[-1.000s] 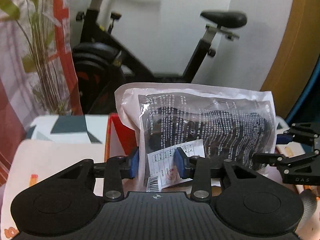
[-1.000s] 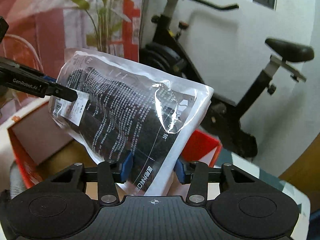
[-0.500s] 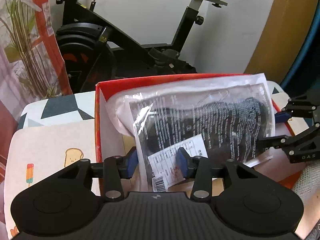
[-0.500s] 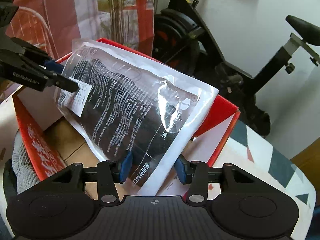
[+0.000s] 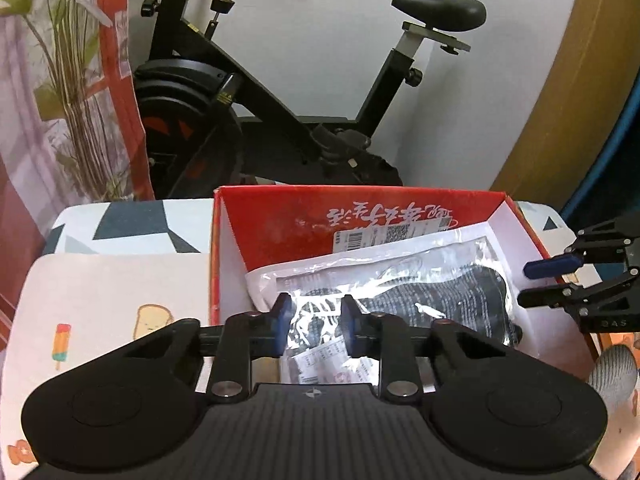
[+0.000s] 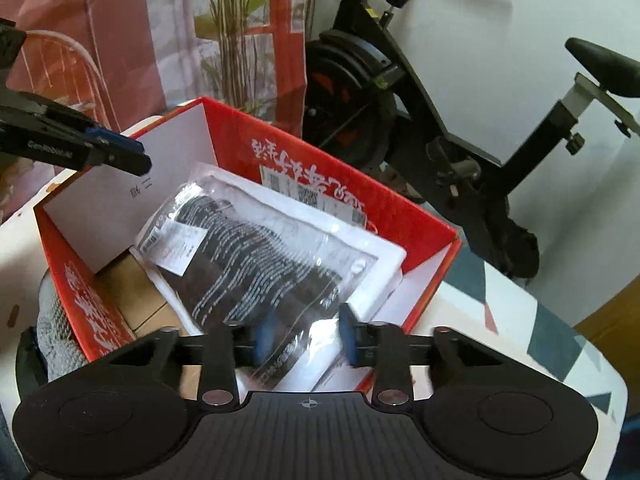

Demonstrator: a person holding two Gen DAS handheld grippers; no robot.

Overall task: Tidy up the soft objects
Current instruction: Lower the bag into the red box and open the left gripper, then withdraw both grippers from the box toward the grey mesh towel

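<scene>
The left hand-held gripper (image 5: 314,328) has its jaws parted, one blue pad on either side of the near end of the plastic packet (image 5: 400,292) without pinching it. The right hand-held gripper (image 6: 304,336) is likewise spread wide over the packet's other end, its pads apart from the plastic; in the left wrist view it shows at the right edge (image 5: 536,284), fingers separated.

Beyond both hand-held grippers, behind the table (image 5: 108,276), stands a black exercise bike (image 5: 260,120) against a white wall. To the far left of the left hand-held gripper are a leafy plant (image 5: 76,80) and a red-and-white curtain (image 5: 116,60). A cloth printed with toast and an ice lolly (image 5: 104,312) lies left of the box. A grey knitted thing (image 6: 56,332) sits just outside the box's near-left wall in the right wrist view; what it is cannot be made out.

Directly ahead of the hand-held grippers sits the red cardboard box (image 5: 360,208), open-topped, with white inner walls and printed characters on its far wall. Inside it the packet, clear plastic over dark fabric with a white label, lies slanted against the far wall. Brown cardboard (image 6: 136,292) shows on the box floor to the packet's left.
</scene>
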